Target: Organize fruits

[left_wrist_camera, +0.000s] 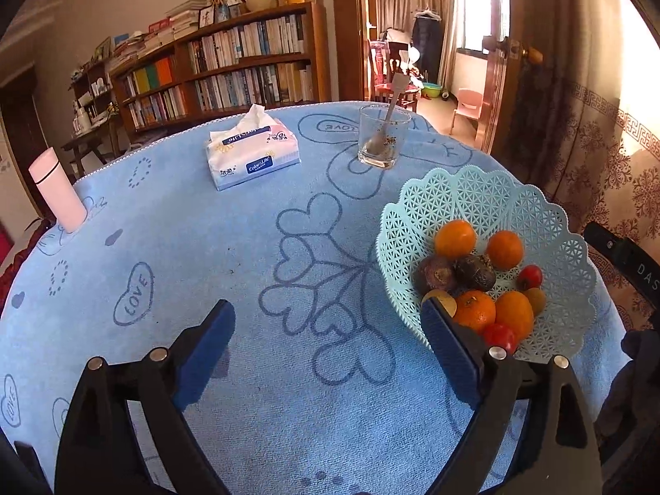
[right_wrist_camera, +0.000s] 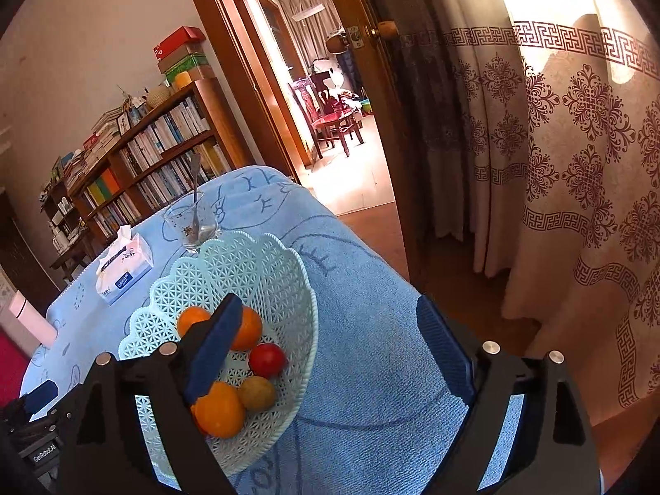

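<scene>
A pale green lattice fruit basket stands on the blue tablecloth at the right. It holds several oranges, two dark passion fruits, red tomatoes and small yellowish fruits. My left gripper is open and empty above the cloth, its right finger just left of the basket rim. In the right wrist view the basket holds oranges, a tomato and a yellowish fruit. My right gripper is open and empty, its left finger over the basket.
A tissue pack and a glass with a spoon stand at the far side of the table. A pink bottle stands at the left edge. The table edge drops off at the right toward a curtain and doorway.
</scene>
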Tool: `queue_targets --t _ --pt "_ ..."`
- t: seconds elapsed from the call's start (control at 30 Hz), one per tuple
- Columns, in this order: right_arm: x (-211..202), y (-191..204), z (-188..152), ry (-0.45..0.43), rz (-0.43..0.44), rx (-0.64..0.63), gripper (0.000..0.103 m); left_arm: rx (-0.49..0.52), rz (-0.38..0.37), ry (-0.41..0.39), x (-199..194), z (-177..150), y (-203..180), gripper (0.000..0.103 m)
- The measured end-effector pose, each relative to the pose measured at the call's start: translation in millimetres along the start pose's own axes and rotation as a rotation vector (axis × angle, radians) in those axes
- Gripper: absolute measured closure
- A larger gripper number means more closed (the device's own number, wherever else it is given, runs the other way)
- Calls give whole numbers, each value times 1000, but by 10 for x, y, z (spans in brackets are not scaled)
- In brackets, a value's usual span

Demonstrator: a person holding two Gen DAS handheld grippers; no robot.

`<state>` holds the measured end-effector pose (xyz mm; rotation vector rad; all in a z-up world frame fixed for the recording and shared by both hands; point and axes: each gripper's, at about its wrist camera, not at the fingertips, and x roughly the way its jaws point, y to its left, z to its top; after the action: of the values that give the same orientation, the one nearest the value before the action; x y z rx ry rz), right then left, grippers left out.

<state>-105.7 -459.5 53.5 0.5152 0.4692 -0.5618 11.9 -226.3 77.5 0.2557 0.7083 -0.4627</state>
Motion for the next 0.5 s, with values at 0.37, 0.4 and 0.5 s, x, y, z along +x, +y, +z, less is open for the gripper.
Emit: queue_targets --t 0.37,0.4,0.5 --pt "-341 334 130 55 37 -234 3 53 77 -58 -163 -38 -97 12" --pt "-370 379 121 60 33 -271 3 55 77 -62 -178 -42 -101 12" --pt "-449 496 53 72 25 -376 3 64 81 -74 -216 -59 -119 12"
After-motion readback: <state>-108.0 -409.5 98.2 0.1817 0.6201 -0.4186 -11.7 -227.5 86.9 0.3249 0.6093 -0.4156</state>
